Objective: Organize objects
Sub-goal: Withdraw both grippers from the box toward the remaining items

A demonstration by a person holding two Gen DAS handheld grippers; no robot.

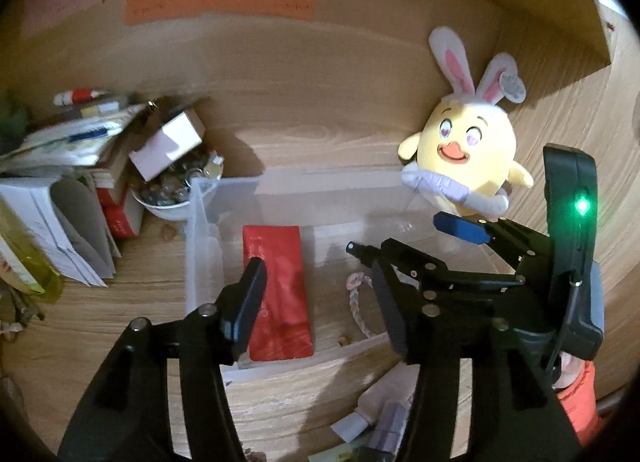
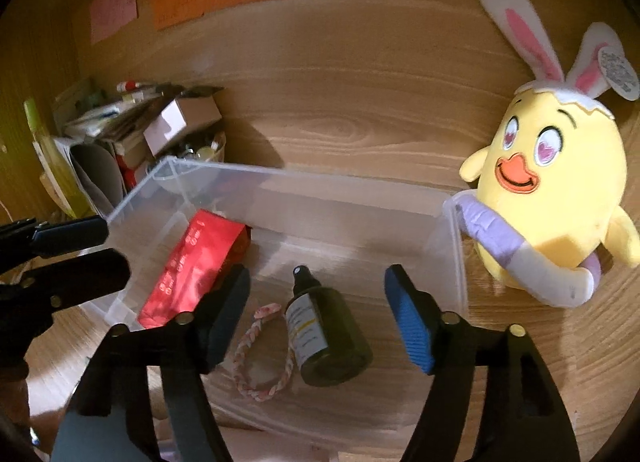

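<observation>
A: Bottle (image 2: 325,332), dark green, lies on its side on the floor of the clear plastic bin (image 2: 454,246). Its long axis runs from near to far in the right wrist view, and the black spray cap points away toward the bin's back wall, tilted slightly left.

B: And relative to the right gripper (image 2: 316,318)?

A: The bottle sits below and between its 2 fingers, closer to the blue pad on the right, touching neither. The jaws stand wide apart and empty.

B: What else is in the bin?

A: A red packet (image 2: 192,266) lies flat along the left side, its long axis also near to far, leaning left at the far end. A braided pink-and-white band (image 2: 260,354) lies looped just left of the bottle.

B: The left gripper (image 1: 316,302)?

A: Spread wide as well, holding nothing, hovering over the bin's near left part above the red packet.

B: Outside the bin?

A: A yellow plush chick (image 2: 556,198) with rabbit ears stands upright at the bin's far right corner, against the wooden wall.
</observation>
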